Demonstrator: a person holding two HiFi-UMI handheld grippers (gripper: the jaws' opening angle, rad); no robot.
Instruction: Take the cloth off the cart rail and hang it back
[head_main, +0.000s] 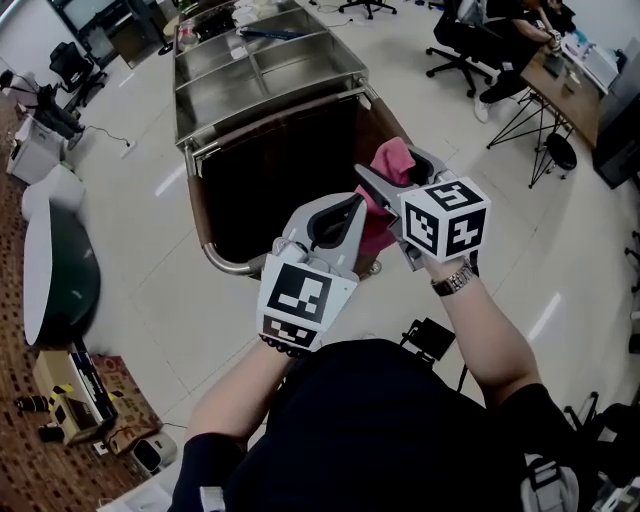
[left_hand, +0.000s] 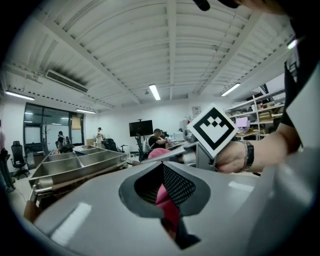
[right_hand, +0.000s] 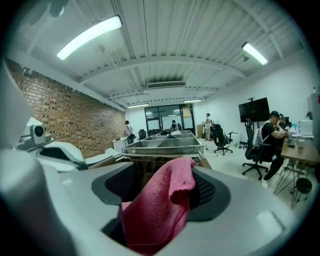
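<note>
Cloth (head_main: 392, 160) is off the rail (head_main: 228, 264), held mid-frame just below the cart (head_main: 270, 80); left claw (left_hand: 165, 190) is pinched on a fold, right claw (right_hand: 160, 192) stands wide with cloth merely draped between its jaws, so removal looks done and re-hanging remains.

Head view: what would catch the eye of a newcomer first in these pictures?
The pink cloth stands out, held up between the two tools in front of the person. It lies loose between the open jaws of the right tool, while the left tool pinches its lower part. Beyond them stands a steel cart with trays on top.
</note>
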